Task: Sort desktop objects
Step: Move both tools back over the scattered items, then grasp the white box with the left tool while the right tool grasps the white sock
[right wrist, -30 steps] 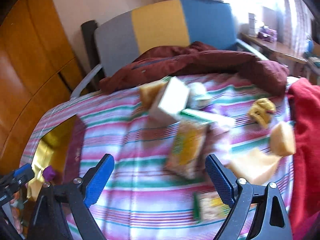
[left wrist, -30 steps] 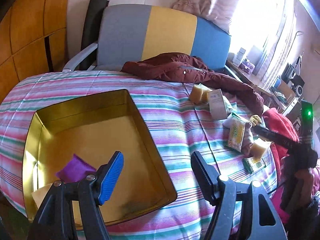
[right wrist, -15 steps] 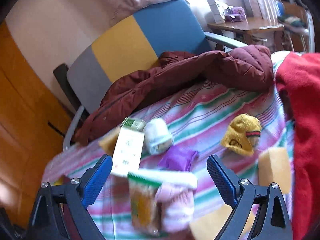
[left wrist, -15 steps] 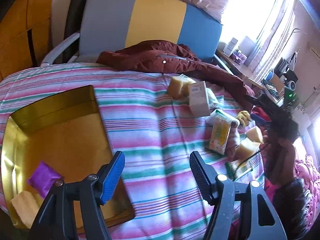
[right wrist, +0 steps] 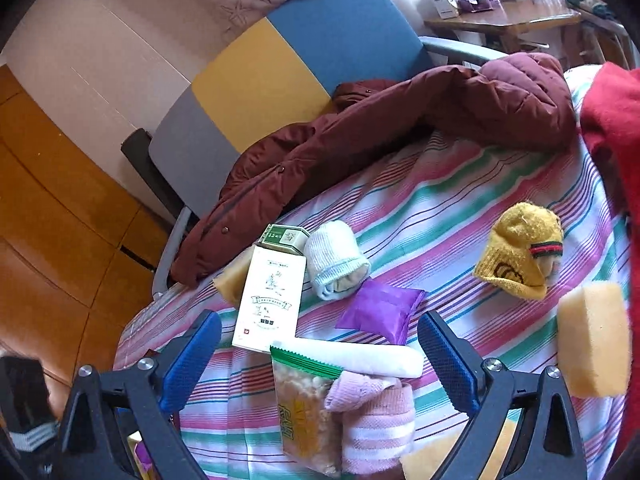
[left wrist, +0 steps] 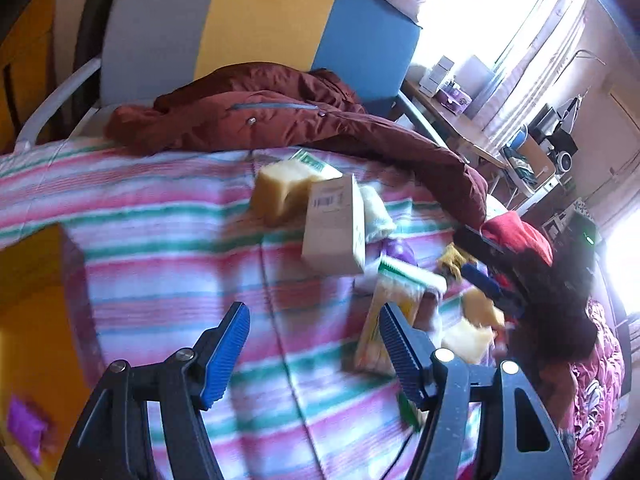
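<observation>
- Two claws hang released, gripping nothing: the left claw (left wrist: 314, 330) above bare striped cloth (left wrist: 168, 280), the right claw (right wrist: 320, 344) over the clutter.
- A purple packet (right wrist: 380, 314) lies between the right claw's fingers (right wrist: 448, 360), near the white carton (right wrist: 272, 300) and snack bag (right wrist: 306, 408).
- The gold tin (left wrist: 28, 312) sits far left.

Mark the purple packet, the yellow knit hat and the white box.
purple packet (right wrist: 380, 310), right wrist view, centre of wrapper
yellow knit hat (right wrist: 520, 252), right wrist view, crown
white box (right wrist: 270, 300), right wrist view, printed face
</observation>
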`<state>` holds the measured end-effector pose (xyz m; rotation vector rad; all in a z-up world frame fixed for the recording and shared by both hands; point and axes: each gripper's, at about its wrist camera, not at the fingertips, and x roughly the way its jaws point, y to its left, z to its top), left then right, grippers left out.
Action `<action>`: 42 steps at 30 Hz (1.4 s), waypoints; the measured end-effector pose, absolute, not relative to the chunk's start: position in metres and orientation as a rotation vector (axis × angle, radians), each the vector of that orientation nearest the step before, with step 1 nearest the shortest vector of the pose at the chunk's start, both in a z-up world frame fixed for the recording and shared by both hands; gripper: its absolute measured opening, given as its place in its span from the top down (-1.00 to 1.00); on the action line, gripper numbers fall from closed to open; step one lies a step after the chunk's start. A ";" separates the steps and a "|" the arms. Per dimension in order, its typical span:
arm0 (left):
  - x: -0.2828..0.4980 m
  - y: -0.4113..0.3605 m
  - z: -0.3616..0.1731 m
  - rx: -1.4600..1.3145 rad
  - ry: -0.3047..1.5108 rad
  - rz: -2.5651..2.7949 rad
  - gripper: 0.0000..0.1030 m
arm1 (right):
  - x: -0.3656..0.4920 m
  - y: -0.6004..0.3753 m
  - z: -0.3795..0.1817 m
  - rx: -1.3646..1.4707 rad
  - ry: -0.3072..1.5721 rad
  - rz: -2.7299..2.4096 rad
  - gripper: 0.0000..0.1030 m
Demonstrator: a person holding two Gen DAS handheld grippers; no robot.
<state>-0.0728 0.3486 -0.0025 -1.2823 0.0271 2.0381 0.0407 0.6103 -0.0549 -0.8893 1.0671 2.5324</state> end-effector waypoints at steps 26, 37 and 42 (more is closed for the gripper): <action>-0.153 0.452 -0.076 -1.362 0.069 1.875 -0.30 | 0.044 0.616 -0.052 -0.884 1.157 2.555 -0.98; -0.131 0.435 -0.066 -1.313 0.093 1.947 -0.10 | 0.040 0.613 -0.056 -0.934 1.085 2.541 -0.98; -0.107 0.397 -0.051 -1.307 0.082 2.022 -0.10 | 0.038 0.607 -0.056 -0.957 1.044 2.549 -0.98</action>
